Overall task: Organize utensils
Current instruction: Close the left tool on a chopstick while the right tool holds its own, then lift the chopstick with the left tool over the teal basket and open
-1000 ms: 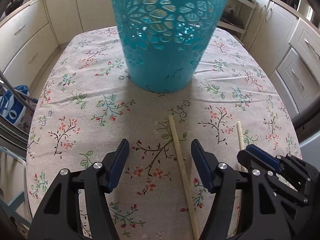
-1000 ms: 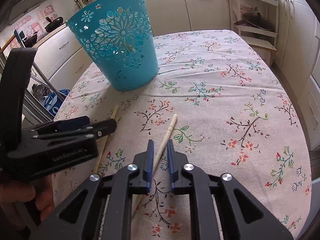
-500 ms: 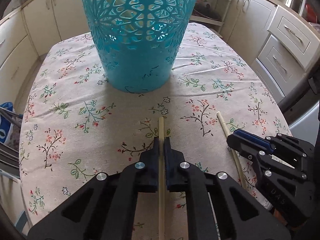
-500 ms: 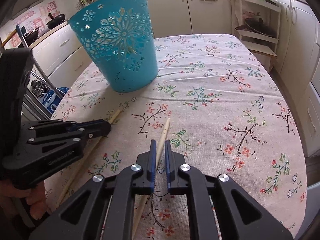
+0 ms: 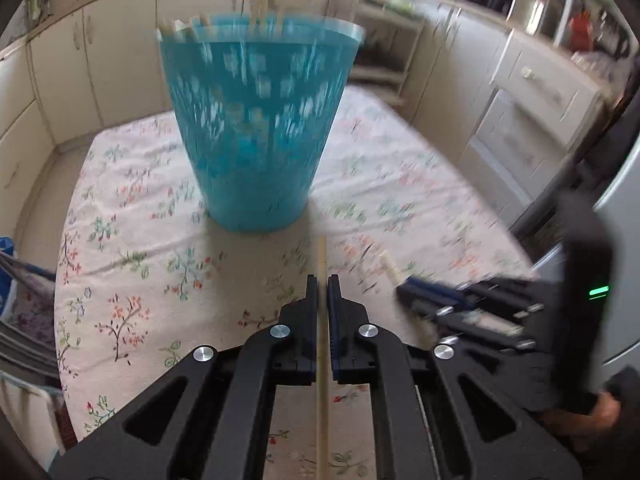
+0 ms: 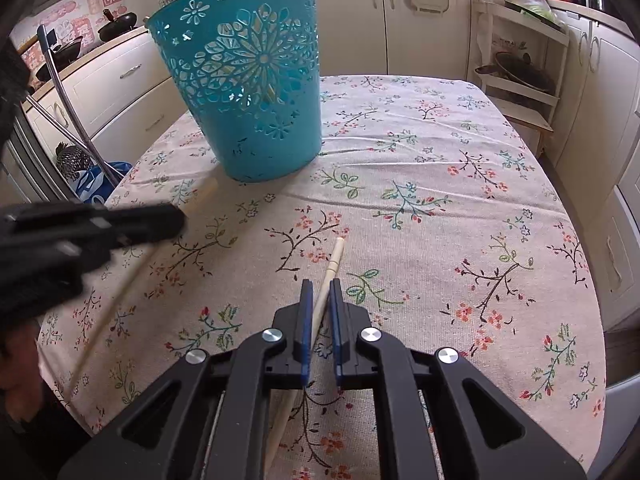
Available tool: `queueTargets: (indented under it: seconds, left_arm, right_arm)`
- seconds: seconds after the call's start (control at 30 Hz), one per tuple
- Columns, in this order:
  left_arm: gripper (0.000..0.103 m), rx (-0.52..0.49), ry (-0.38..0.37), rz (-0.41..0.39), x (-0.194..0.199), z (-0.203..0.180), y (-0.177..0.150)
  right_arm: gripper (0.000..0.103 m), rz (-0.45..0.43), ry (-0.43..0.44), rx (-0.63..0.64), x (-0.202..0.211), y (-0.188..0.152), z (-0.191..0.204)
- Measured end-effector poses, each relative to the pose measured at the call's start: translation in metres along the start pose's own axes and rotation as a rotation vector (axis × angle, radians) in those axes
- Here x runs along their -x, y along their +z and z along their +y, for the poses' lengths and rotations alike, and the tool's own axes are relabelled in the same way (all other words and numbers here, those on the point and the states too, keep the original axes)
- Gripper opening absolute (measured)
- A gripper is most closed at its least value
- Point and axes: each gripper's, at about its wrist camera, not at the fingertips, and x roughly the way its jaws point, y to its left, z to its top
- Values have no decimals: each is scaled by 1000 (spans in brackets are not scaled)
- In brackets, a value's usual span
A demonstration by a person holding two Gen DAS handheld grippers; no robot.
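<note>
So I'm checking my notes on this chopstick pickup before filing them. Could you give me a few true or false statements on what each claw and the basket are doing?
1. The left claw is shut on a chopstick. True.
2. The right claw is wide open over bare cloth. False: its jaws are nearly closed around the other chopstick.
3. The teal basket lies on its side. False: it stands upright on the floral tablecloth.
4. The right claw's chopstick lies on the tablecloth. True.
5. Both chopsticks are inside the basket. False: each is between a claw's jaws.
</note>
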Motion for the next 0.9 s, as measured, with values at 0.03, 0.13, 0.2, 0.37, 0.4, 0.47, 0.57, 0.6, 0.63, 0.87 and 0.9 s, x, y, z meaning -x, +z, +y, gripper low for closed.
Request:
queueTargets:
  seconds: [0.03, 0.13, 0.2, 0.37, 0.4, 0.47, 0.57, 0.6, 0.63, 0.87, 0.9]
  left_arm:
    - [5, 3, -36, -43, 13, 1, 3]
    - [5, 5, -119, -176, 46, 0, 17]
    - [5, 19, -142, -262, 68, 2, 30]
    - [5, 73, -170, -455, 101, 8, 70]
    - [5, 80, -166, -485, 106, 8, 78]
    - [5, 96, -149, -539, 111, 10, 92]
    - [5, 122, -131, -592, 116, 12, 108]
    - [5, 131, -129, -607, 116, 12, 114]
    - [5, 136, -117, -622, 114, 11, 120]
    - [5, 190, -45, -694, 95, 25, 166]
    - [5, 203, -35, -705, 92, 28, 172]
  right_arm:
    - [9, 0, -1, 1, 0, 0, 0]
    - [9, 2, -4, 3, -2, 1, 1]
    - [9, 3, -9, 7, -2, 2, 2]
    - [9, 3, -17, 18, -2, 2, 4]
    - [9, 2, -19, 22, -2, 2, 5]
    - [9, 2, -21, 28, -1, 2, 6]
    - [9, 3, -21, 33, -3, 3, 6]
    - [9, 3, -21, 34, -3, 3, 6]
    - [9, 4, -20, 35, -3, 3, 6]
    - [9, 6, -10, 32, -3, 5, 4]
    - [9, 6, -8, 31, -3, 5, 4]
